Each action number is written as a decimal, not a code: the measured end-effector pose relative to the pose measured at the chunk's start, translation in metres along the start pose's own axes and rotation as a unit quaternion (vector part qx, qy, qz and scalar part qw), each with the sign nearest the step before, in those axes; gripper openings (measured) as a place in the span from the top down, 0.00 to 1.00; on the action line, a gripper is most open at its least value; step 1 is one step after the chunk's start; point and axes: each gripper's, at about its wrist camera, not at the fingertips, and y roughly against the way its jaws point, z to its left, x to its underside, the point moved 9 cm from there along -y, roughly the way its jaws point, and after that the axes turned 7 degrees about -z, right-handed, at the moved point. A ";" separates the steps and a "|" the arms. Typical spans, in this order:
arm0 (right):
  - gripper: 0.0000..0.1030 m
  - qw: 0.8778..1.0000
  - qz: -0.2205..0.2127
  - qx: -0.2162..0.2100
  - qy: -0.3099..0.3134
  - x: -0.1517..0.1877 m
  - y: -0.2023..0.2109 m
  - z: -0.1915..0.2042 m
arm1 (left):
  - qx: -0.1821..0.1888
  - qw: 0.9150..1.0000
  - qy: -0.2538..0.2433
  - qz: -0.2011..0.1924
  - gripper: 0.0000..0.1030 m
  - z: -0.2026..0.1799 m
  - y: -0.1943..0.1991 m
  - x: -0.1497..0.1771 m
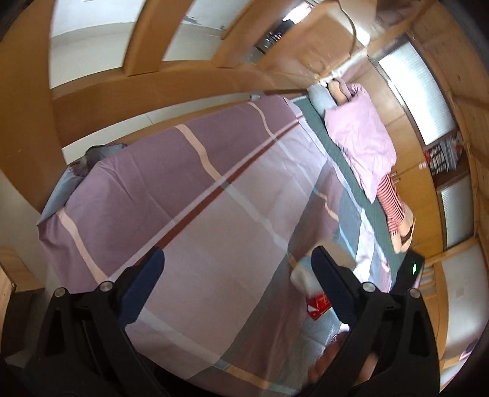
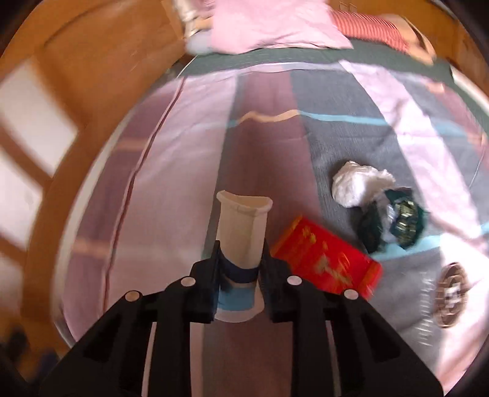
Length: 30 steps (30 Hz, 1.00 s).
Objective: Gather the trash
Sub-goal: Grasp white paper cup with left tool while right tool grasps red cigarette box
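A wood-panelled bedroom holds a bed with a striped mauve-and-grey bedspread [image 2: 336, 143], where the trash lies.

The right gripper [image 2: 240, 259] pinches a paper cup [image 2: 241, 226] near its base, the walls squashed in and the rim pointing to 12 o'clock. From the cup, a red packet [image 2: 327, 259] lies just beside it at 3 o'clock, with a crumpled white tissue [image 2: 357, 183] and a dark green wrapper [image 2: 394, 220] at 2 o'clock.

The thin cup could buckle further and slip out if the grip tightens or tilts, I judge. A low swing might drag the red packet.

The left gripper [image 1: 238, 265] is spread wide and holds nothing over bare bedspread.

Open cloth runs toward 10 o'clock, and the pink pillow [image 2: 275, 24] bounds 12 o'clock.
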 end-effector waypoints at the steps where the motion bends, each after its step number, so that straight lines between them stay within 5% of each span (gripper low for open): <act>1: 0.76 0.999 0.010 0.011 0.036 0.010 0.000 0.009 | 0.000 1.000 0.002 -0.002 0.07 0.001 0.001 -0.001; 4: 0.70 0.996 0.032 -0.034 0.079 0.034 0.003 0.037 | -0.008 1.000 -0.003 -0.005 0.07 0.002 -0.001 0.000; 7: 0.42 0.985 0.019 -0.170 0.036 0.028 0.024 0.058 | -0.013 1.000 0.000 0.000 0.07 0.005 -0.003 0.002; 8: 0.33 0.983 0.001 -0.184 0.019 0.022 0.032 0.056 | -0.015 1.000 0.003 0.003 0.07 0.006 -0.004 0.004; 10: 0.27 0.988 -0.044 -0.151 -0.001 0.006 0.039 0.035 | -0.017 1.000 0.009 0.009 0.07 0.009 -0.008 0.005; 12: 0.25 0.995 -0.066 -0.068 0.006 -0.005 0.029 0.006 | -0.017 1.000 0.014 0.015 0.07 0.011 -0.009 0.007; 14: 0.25 0.996 -0.061 0.047 0.043 -0.012 0.005 -0.025 | -0.014 1.000 0.016 0.019 0.07 0.011 -0.010 0.009; 16: 0.25 0.992 -0.019 0.102 0.068 -0.006 -0.026 -0.049 | -0.011 1.000 0.017 0.022 0.07 0.010 -0.012 0.010; 18: 0.15 0.993 0.010 0.095 0.069 0.002 -0.046 -0.061 | -0.011 0.999 0.018 0.026 0.07 0.010 -0.014 0.011; 22: 0.16 0.998 0.034 0.035 0.025 0.010 -0.049 -0.061 | -0.010 0.999 0.028 0.038 0.07 0.010 -0.018 0.016; 24: 0.37 0.997 0.076 0.019 0.030 0.029 -0.055 -0.051 | -0.010 0.999 0.030 0.040 0.07 0.010 -0.019 0.018; 27: 0.43 0.995 0.068 0.024 0.068 0.041 -0.046 -0.033 | -0.011 0.999 0.029 0.043 0.07 0.009 -0.021 0.020; 30: 0.44 0.997 0.077 -0.018 0.016 0.042 -0.034 -0.022 | -0.014 0.998 0.032 0.044 0.07 0.011 -0.022 0.021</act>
